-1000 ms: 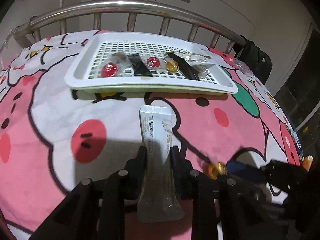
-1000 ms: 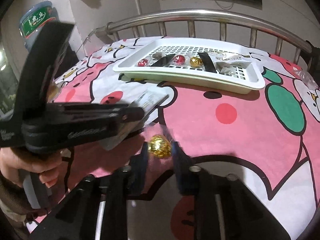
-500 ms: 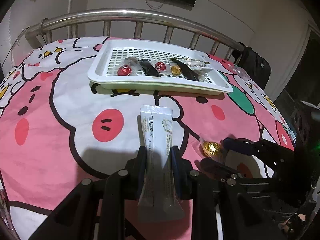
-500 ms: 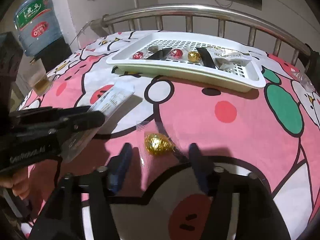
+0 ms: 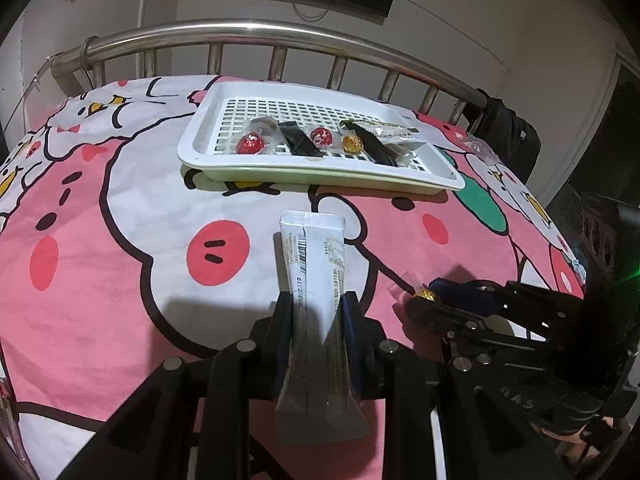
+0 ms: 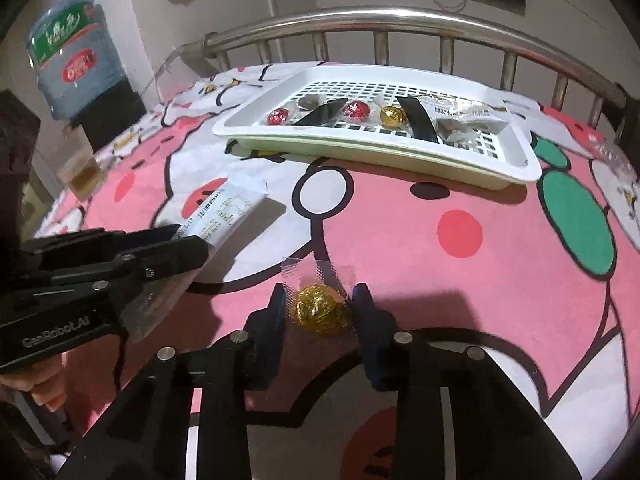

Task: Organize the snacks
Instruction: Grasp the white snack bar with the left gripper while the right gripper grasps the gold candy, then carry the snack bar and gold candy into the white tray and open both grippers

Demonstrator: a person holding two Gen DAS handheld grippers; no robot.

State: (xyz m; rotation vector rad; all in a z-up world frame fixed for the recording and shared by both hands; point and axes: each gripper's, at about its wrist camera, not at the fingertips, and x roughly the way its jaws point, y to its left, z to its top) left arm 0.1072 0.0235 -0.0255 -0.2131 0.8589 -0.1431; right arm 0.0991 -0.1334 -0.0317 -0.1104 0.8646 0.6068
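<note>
My left gripper (image 5: 318, 300) is shut on a long silver-white snack packet (image 5: 312, 248), held above the pink bedspread and pointing toward the white slotted tray (image 5: 320, 168). The tray holds two red foil candies, a gold one, black sachets and clear packets. My right gripper (image 6: 320, 294) sits low on the bedspread, its jaws closing around a gold foil candy (image 6: 322, 308) in a clear wrapper; the pads meet it on both sides. In the left wrist view that candy (image 5: 425, 293) shows at the right gripper's tips. The right wrist view shows the left gripper (image 6: 188, 240) with its packet (image 6: 228, 204).
A steel bed rail (image 5: 280, 32) runs behind the tray. A water bottle (image 6: 72, 52) and a cup of amber liquid (image 6: 80, 172) stand off the bed's left side. A dark bag (image 5: 508, 136) and a clear wrapper (image 5: 480, 148) lie at the right.
The right jaws spread wide around the gold candy, then came together onto it. The left gripper drew back from the tray with the packet, then held still.
</note>
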